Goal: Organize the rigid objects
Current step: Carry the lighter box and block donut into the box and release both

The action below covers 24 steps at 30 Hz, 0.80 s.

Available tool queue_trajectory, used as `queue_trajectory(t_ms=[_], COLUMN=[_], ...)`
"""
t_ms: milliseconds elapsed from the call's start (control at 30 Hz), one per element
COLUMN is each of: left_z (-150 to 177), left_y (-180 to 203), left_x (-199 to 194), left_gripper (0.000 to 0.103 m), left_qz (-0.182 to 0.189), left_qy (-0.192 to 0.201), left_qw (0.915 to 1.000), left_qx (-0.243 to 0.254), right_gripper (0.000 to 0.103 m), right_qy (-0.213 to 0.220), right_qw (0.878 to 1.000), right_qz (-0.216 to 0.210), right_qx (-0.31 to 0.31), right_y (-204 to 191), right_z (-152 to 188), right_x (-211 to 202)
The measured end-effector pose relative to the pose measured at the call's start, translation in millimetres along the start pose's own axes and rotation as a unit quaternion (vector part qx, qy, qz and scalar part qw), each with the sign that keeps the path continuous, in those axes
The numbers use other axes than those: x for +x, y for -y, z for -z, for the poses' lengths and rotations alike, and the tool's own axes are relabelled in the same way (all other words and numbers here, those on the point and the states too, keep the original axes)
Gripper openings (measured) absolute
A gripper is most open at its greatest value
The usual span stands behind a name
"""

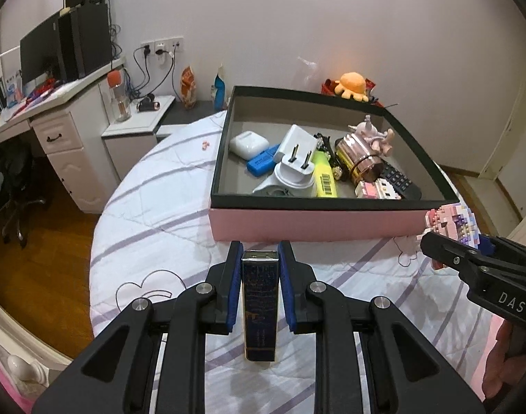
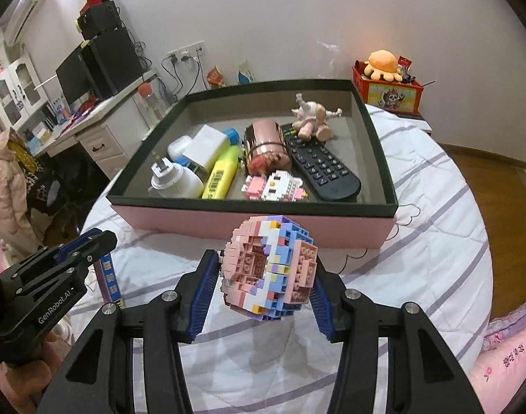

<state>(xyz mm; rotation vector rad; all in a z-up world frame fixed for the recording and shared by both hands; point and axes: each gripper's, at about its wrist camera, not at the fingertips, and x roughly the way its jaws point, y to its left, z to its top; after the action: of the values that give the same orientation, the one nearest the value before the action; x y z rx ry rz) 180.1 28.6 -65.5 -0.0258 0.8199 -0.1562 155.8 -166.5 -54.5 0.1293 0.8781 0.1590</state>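
A: Two grips loaded, both over the bedspread (image 1: 166, 207), just short of the box (image 1: 311, 222). L gripper (image 1: 259, 283) clamped tight on a slim dark-blue case (image 1: 259, 307), pads on its long sides, case standing on end along the fingers. R gripper (image 2: 268, 276) clamped on the pink/blue brick ball (image 2: 270, 269), pads against both flanks.

B: Held clear of the bed?

A: Looks so; shadow under each, neither touching the cover. Box directly ahead, pink wall facing, dark rim on top.

B: Step in hand?

A: Judged as carry phase: picked up, not yet over the rim. Nothing of either load inside the box so far.

B: Room inside?

A: Tight in the middle. White plug adapter (image 1: 294, 169), yellow highlighter (image 1: 325, 176), copper tin (image 1: 357, 158), remote (image 2: 320, 165), small brick figure (image 2: 275, 184), pig-ish toy (image 2: 313, 119), white earbud case (image 1: 249, 143), blue item (image 1: 263, 160) behind. Bare floor at the L near corner & along the R wall beside the remote.

B: Next move, then?

A: Prob. lift enough to pass the near rim, then fwd. Case to the L gap, ball to the R strip or back R corner, so the two grippers don't cross. Lower before letting go; ball likely to roll if dropped, bricks could shed.

B: Risk?

A: Clipping the rim w/ the case's lower end, hanging well below the fingers. Also nudging the highlighter stack on the way down.
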Motion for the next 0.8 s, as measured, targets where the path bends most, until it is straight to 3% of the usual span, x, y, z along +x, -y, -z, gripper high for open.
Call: queue_trajectory(t_ms=[500,800], left_z=[-10.9,-51.4], left_y=[-1.6,12.6], left_x=[-16.2,-36.3], left_gripper=[0.02,0.02], left_qz=[0.022,0.043], left_qy=[0.019,0.061], left_qw=[0.9996,0.9971], left_qx=[-0.006,0.015], right_gripper=[0.051,0.051], right_qy=[0.01,0.036], right_qw=[1.0,0.999], right_qz=[-0.007,-0.015], right_qx=[0.002,-0.005], right_y=[-1.1,-4.5], right_z=[-3.9,-30.7], right_x=[-9.6,-21.9])
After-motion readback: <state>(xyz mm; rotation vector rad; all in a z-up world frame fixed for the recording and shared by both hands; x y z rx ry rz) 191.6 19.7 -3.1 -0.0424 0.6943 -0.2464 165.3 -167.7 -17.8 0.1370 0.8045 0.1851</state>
